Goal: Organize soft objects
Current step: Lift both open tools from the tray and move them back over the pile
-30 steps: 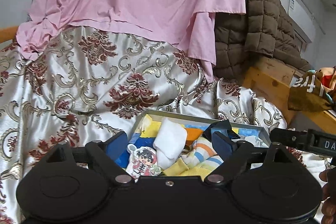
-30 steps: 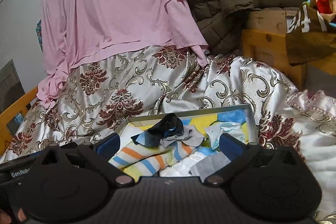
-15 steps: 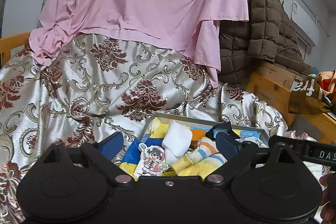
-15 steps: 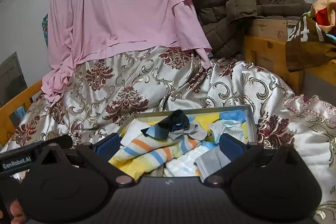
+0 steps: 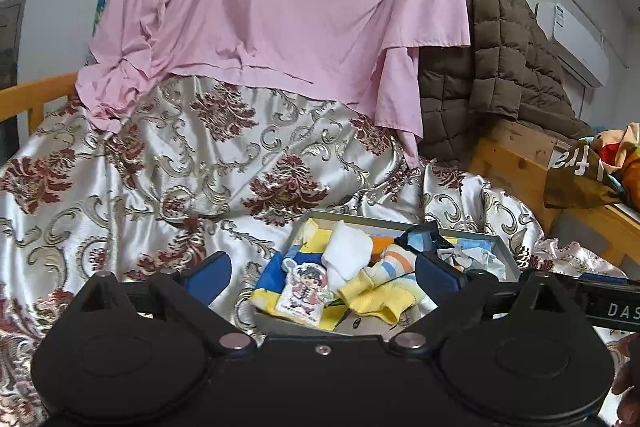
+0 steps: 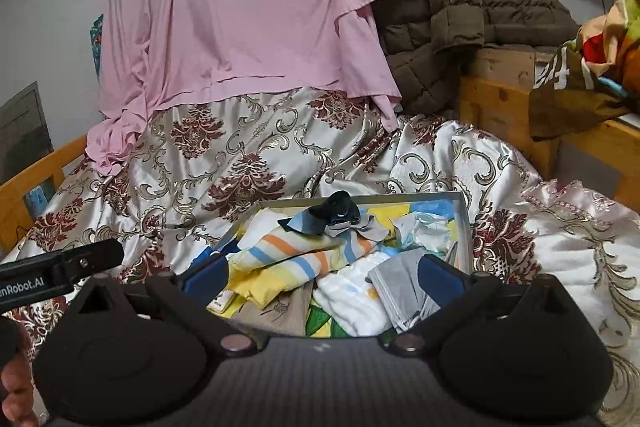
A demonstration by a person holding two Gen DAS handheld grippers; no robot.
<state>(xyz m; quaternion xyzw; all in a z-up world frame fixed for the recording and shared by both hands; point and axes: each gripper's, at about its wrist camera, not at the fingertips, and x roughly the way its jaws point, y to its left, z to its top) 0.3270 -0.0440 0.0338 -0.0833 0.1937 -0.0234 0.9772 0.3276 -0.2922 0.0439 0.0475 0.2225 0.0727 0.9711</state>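
Observation:
A grey tray [image 5: 404, 225] [image 6: 463, 223] full of socks lies on the patterned bed cover. In it are a white sock [image 5: 346, 253], a yellow and striped sock [image 5: 380, 293] [image 6: 288, 259], a dark blue sock [image 5: 420, 239] [image 6: 336, 213], a grey sock [image 6: 400, 281], a white patterned sock [image 6: 356, 299] and a cartoon tag [image 5: 304, 293]. My left gripper [image 5: 322, 273] is open and empty, above the tray's near left part. My right gripper [image 6: 322, 277] is open and empty, above the tray's near edge.
A satin floral bed cover [image 5: 180, 167] [image 6: 224, 155] fills the bed. A pink sheet [image 5: 280, 7] hangs behind it, with a brown quilted jacket [image 5: 504, 67] on a wooden frame [image 5: 516, 155] at right. A brown printed cloth [image 6: 568, 91] lies far right.
Both grippers have pulled back and up from the tray, so more of the bed and tray shows. The socks have not moved. Both stay open.

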